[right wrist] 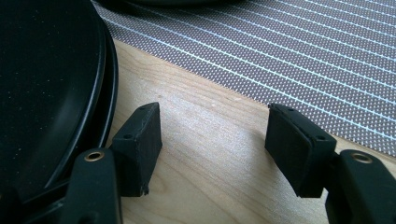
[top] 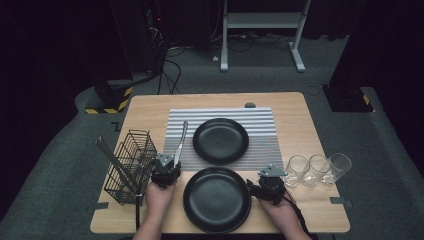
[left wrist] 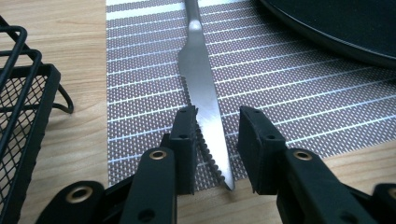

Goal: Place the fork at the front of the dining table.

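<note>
At the near edge of the desk (top: 305, 130), the left gripper (left wrist: 217, 140) is resting with its jaws parted around the serrated tip of a knife (left wrist: 201, 88), one jaw touching the blade's toothed edge and the other standing just clear, while the right gripper (right wrist: 212, 140) is sitting with its jaws wide apart over bare wood, gripping nothing, at 3 o'clock of the near plate (top: 216, 199). The knife is lying flat on the striped mat (top: 260, 145), pointing away toward 12 o'clock, with the wire basket (top: 131, 160) at its 9 o'clock. Farther off, the far plate (top: 220, 140) is sitting on the mat, and three glasses (top: 316, 169) are standing at 3 o'clock of the right gripper.
</note>
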